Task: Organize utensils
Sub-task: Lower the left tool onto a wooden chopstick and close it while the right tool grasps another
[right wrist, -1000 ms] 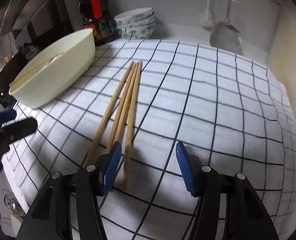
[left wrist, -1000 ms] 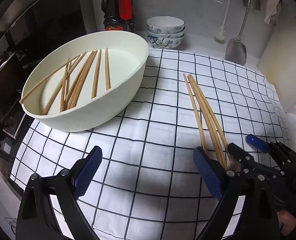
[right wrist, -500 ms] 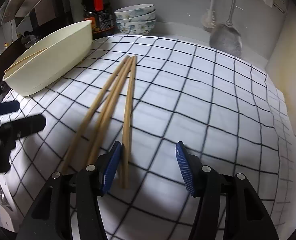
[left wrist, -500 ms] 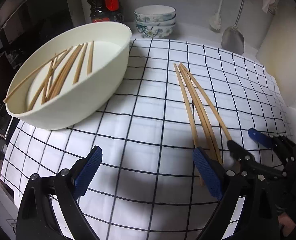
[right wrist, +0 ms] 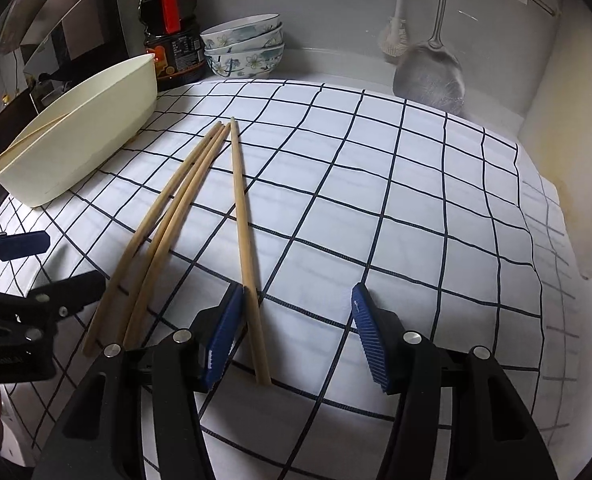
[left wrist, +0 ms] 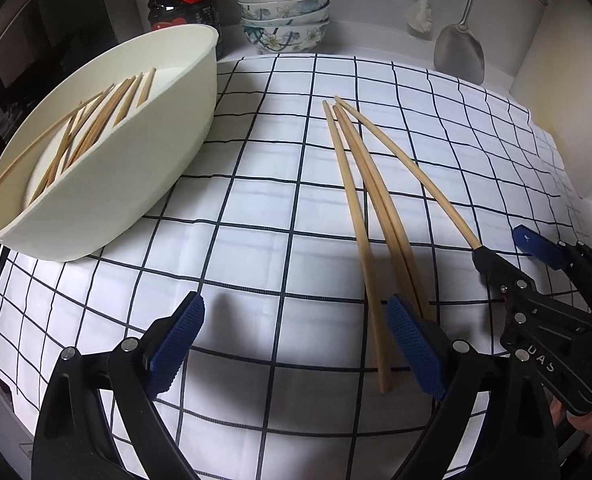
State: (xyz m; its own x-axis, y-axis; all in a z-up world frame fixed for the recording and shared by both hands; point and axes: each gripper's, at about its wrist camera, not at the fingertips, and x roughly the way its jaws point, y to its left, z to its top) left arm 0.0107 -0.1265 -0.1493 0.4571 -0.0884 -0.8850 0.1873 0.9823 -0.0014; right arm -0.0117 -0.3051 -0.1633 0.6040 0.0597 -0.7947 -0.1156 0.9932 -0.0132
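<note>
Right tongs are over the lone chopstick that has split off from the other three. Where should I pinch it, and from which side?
Probably near its thick near end, coming straight down from above. The lone chopstick lies flat on the checked cloth, already between the open right tongs, beside the left pad. It has fanned away from the other three, so closing across its width should catch it alone.

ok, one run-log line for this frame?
phase: reaching for chopsticks | left gripper: open, empty | right gripper: open, one chopstick between jaws, ungripped | three chopsticks loose on cloth | basin: holds chopsticks
</note>
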